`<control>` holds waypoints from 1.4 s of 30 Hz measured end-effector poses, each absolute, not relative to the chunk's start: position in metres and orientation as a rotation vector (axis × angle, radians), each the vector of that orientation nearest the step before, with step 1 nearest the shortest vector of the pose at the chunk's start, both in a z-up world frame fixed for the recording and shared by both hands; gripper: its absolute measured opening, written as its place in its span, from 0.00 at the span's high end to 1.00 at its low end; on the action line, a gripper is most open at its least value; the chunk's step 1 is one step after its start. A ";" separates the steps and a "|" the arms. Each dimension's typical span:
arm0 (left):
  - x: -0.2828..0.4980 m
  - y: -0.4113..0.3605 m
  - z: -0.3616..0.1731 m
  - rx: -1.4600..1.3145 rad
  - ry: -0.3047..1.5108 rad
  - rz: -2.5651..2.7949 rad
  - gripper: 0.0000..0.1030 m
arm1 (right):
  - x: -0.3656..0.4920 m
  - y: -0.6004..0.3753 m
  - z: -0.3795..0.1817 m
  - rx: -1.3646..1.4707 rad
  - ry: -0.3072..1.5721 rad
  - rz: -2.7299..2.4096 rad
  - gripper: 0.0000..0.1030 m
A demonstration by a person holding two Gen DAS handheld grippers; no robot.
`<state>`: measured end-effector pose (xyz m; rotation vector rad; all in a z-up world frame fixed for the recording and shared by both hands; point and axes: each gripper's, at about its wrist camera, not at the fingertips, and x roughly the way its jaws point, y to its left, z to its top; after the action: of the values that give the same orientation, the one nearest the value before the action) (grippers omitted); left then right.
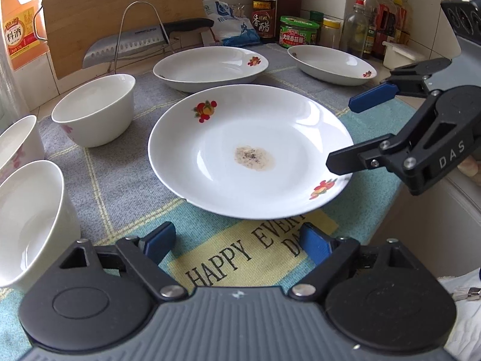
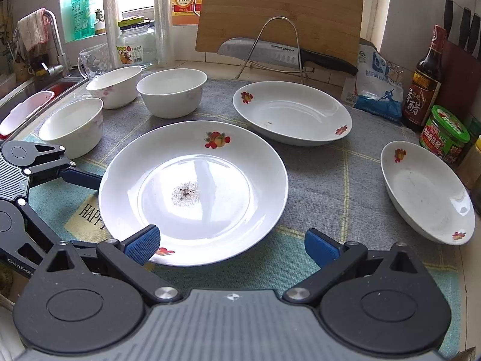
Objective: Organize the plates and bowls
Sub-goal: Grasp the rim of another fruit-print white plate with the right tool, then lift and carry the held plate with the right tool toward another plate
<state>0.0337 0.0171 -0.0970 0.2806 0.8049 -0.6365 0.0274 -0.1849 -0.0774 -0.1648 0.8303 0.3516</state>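
Observation:
A white plate [image 1: 249, 150] with fruit prints and a brown smear in its middle lies on the cloth mat [image 1: 120, 186]. My left gripper [image 1: 236, 243] is open, its blue pads just short of the plate's near rim. My right gripper [image 1: 344, 134] comes in from the right, open, its lower finger over the plate's rim. In the right wrist view the right gripper [image 2: 231, 246] has its left pad over the plate [image 2: 210, 186], and the left gripper [image 2: 91, 210] stands at the plate's left edge. Two more plates [image 2: 291, 112] [image 2: 427, 189] and three white bowls [image 2: 70, 126] [image 2: 114, 85] [image 2: 171, 91] stand around.
A knife [image 2: 270, 52] rests on a wire rack before a wooden cutting board [image 2: 279, 9] at the back. Sauce bottles [image 2: 424, 84], a green-lidded jar [image 2: 445, 135] and a salt bag [image 2: 375, 90] line the right side. The sink and tap [image 2: 54, 45] lie at the left.

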 end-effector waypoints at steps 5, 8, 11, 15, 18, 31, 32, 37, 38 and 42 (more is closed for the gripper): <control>0.038 0.011 -0.101 0.293 0.800 -0.633 0.00 | 0.044 -0.189 -0.087 -0.127 0.887 0.407 0.00; 0.040 0.010 -0.102 0.287 0.792 -0.622 0.00 | 0.056 -0.194 -0.093 -0.103 0.926 0.442 0.00; 0.043 0.009 -0.103 0.281 0.786 -0.617 0.00 | 0.068 -0.196 -0.098 -0.088 0.959 0.473 0.00; 0.046 0.010 -0.103 0.284 0.784 -0.627 0.00 | 0.083 -0.195 -0.097 -0.106 0.965 0.512 0.00; 0.045 0.012 -0.103 0.282 0.769 -0.637 0.00 | 0.098 -0.194 -0.097 -0.106 0.979 0.534 0.00; 0.050 0.015 -0.105 0.309 0.738 -0.716 0.00 | 0.143 -0.184 -0.094 -0.137 1.036 0.625 0.00; 0.051 0.015 -0.105 0.312 0.735 -0.726 0.00 | 0.145 -0.184 -0.094 -0.132 1.042 0.634 0.00; 0.051 0.017 -0.105 0.327 0.725 -0.756 0.00 | 0.154 -0.186 -0.090 -0.103 1.080 0.703 0.00; 0.051 0.017 -0.105 0.330 0.723 -0.762 0.00 | 0.155 -0.186 -0.090 -0.096 1.088 0.718 0.00; 0.052 0.018 -0.105 0.343 0.711 -0.778 0.00 | 0.159 -0.183 -0.089 -0.105 1.104 0.744 0.01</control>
<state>0.0522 0.0176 -0.1050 0.3434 0.7105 -0.7784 0.1587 -0.1835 -0.0893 -0.1046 1.1035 0.7443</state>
